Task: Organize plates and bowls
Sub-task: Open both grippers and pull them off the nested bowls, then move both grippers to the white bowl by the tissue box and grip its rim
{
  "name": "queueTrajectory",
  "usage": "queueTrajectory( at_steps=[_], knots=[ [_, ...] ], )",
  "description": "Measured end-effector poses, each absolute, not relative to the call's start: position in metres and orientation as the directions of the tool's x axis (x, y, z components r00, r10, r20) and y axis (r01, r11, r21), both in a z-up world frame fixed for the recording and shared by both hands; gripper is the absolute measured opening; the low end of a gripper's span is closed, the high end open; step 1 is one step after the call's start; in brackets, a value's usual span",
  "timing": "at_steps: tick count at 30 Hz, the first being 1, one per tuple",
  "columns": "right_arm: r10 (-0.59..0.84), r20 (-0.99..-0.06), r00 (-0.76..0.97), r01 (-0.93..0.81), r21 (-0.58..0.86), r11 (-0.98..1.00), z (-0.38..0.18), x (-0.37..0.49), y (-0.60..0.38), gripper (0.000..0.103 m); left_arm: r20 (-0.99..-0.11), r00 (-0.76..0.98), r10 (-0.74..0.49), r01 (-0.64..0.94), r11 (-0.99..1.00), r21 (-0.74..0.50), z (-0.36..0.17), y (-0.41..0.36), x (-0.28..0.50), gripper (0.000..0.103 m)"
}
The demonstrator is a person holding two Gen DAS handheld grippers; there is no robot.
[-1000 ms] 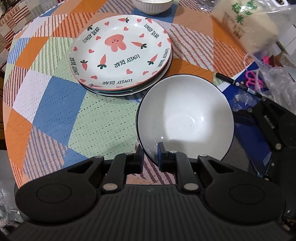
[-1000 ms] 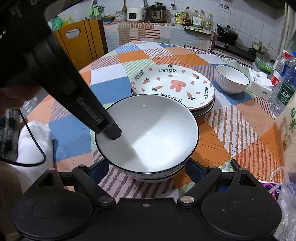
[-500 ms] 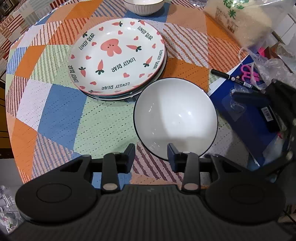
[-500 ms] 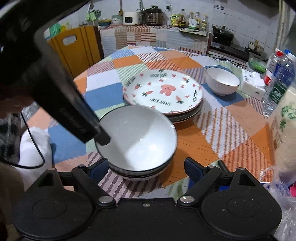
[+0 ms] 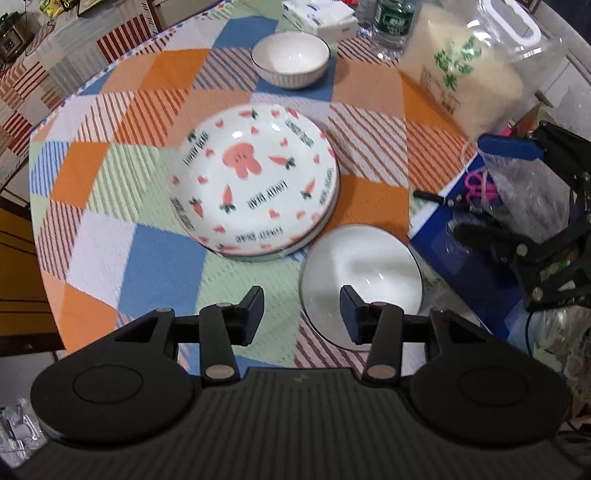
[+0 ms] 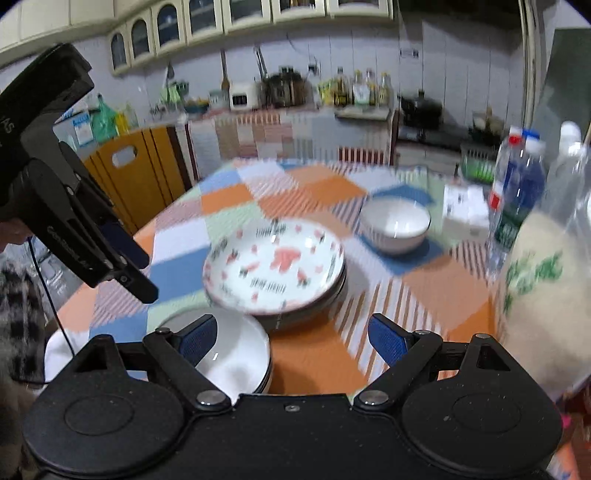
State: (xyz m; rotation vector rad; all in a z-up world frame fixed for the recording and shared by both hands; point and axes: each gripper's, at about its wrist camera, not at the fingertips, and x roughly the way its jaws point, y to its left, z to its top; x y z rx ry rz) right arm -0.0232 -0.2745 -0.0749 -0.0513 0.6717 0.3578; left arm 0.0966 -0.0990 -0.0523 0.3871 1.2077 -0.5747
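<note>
A stack of plates topped by a carrot-and-bear plate (image 5: 255, 177) (image 6: 275, 262) sits mid-table. A white bowl with a dark rim (image 5: 362, 284) (image 6: 229, 350) rests on the cloth by the stack; the right wrist view shows it nested on another bowl. A small ribbed white bowl (image 5: 290, 57) (image 6: 395, 225) stands at the far side. My left gripper (image 5: 303, 306) is open and empty, raised over the near table edge beside the bowl. My right gripper (image 6: 291, 339) is open and empty, above the table edge right of the bowl.
A bag of rice (image 5: 465, 77) (image 6: 543, 295) and water bottles (image 6: 517, 192) stand at the table's right side. A blue folder (image 5: 454, 240), a pen (image 5: 443, 199) and pink scissors (image 5: 478, 186) lie right of the bowl. A white box (image 5: 321, 16) sits behind the small bowl.
My left gripper let go of the white bowl's rim, opened and pulled back and up. My right gripper drew back and rose too. The bowl stays on the table.
</note>
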Motion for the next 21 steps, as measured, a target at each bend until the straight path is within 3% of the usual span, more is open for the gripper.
queueTrajectory(
  at_steps=[9,14,21],
  knots=[
    [0.262,-0.557,0.788,-0.31,0.008,0.951,-0.074,0.038,-0.291,0.092,-0.915,0.308,-0.262,0.588,0.808,-0.033,-0.04,-0.108,0.16,0.046],
    [0.231,-0.535,0.813,-0.274,-0.001,0.962,-0.095,0.083,-0.295,0.092,-0.9,0.319,-0.296,0.564,0.823,-0.071,-0.059,-0.12,0.206,0.054],
    [0.148,-0.588,0.795,-0.194,-0.016,0.981,-0.139,0.146,-0.306,0.092,-0.86,0.365,-0.356,0.532,0.838,-0.121,-0.088,-0.136,0.266,0.055]
  ],
)
